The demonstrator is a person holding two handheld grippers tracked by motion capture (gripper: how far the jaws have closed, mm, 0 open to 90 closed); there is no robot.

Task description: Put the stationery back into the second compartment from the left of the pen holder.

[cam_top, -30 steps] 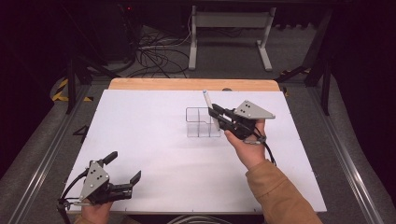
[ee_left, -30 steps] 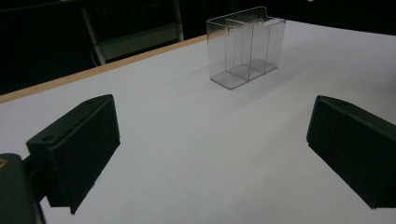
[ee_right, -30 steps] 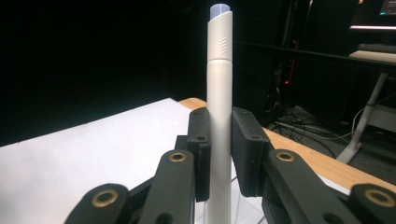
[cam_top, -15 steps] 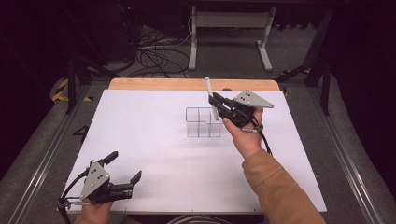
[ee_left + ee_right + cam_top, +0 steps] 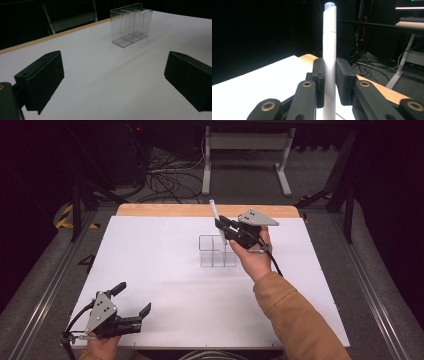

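Right gripper (image 5: 223, 231) had its jaws pinched on a white marker (image 5: 216, 218), held upright above the bench (image 5: 150, 250), cap end pointing to 12 o'clock. The marker hung just over the back edge of the clear divided holder (image 5: 217, 253), which sat mid-bench. Left gripper (image 5: 134, 300) rested at the bench's 7 o'clock corner, jaws spread, nothing between them.
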